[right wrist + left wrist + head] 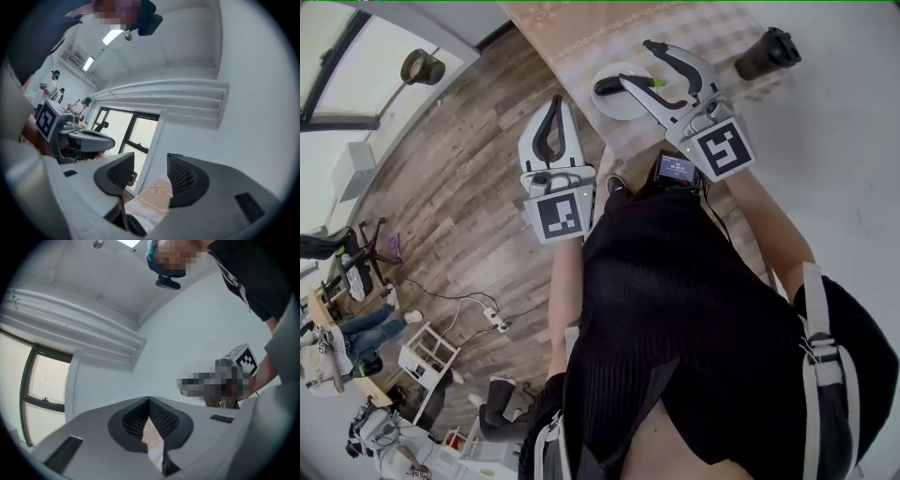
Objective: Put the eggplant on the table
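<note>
While the eggplant lies on the plate, left tongs closed, empty; right tongs parted, empty, near it

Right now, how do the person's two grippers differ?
The left gripper has its jaws together; the right gripper has them apart. The left gripper hangs over the wooden floor; the right gripper is over the plate holding the eggplant. Both are white, and neither holds anything.

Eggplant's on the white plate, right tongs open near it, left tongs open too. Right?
Not quite: the left tongs are shut, tips touching, per the left gripper view. The eggplant on the plate and the open right tongs are right.
</note>
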### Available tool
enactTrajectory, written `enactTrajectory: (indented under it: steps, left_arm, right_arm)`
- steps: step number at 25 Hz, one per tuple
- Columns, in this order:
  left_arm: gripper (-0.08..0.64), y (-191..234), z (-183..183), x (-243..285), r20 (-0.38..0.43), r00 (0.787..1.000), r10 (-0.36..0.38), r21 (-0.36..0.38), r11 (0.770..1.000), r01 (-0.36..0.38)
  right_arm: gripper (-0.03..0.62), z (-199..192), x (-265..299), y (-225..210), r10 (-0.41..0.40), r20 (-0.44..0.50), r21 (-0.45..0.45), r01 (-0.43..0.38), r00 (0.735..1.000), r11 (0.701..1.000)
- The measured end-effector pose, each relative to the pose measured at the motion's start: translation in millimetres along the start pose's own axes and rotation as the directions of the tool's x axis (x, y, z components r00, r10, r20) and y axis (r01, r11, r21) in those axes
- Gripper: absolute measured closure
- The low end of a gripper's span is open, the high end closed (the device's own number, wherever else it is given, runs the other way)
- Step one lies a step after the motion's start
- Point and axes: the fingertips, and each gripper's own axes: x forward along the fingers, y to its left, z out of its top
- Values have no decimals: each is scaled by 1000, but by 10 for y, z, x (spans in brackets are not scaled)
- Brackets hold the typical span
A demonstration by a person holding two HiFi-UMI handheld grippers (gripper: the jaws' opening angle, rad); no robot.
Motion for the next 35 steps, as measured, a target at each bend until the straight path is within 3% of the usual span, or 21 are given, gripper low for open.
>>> enactTrajectory:
  steps: [4, 7, 13, 15, 22, 24, 35]
  left_arm:
    - [558, -37, -37, 9, 3, 1000, 9, 6, 1000, -9]
    - [558, -62, -105, -13, -9, 1000, 19, -1, 1000, -19]
    - [558, -136, -201, -22, -23, 1000, 17, -5, 1000, -17]
    - [558, -186, -241, -32, -30, 1000, 3, -2, 1000, -3]
    - [558, -286, -292, -43, -41, 999, -33, -1, 999, 33]
    - [558, -299, -315, -43, -45, 998, -39, -5, 999, 39]
    - [558, -309, -356, -73, -57, 997, -53, -1, 999, 53]
  right_arm:
    - [370, -167, -30, 96, 18, -43, 11, -18, 999, 1000]
    - [434, -216, -72, 130, 5, -45, 23, -4, 999, 1000]
    - [435, -321, -83, 210, 7, -66, 56, -3, 998, 998]
    - [504, -349, -97, 221, 0, -71, 67, 5, 997, 998]
    - [514, -478, -116, 283, 5, -94, 117, 6, 996, 993]
    - [588, -550, -140, 277, -7, -109, 150, 24, 994, 988]
    - [591, -848, -269, 243, -20, -188, 213, 60, 982, 975]
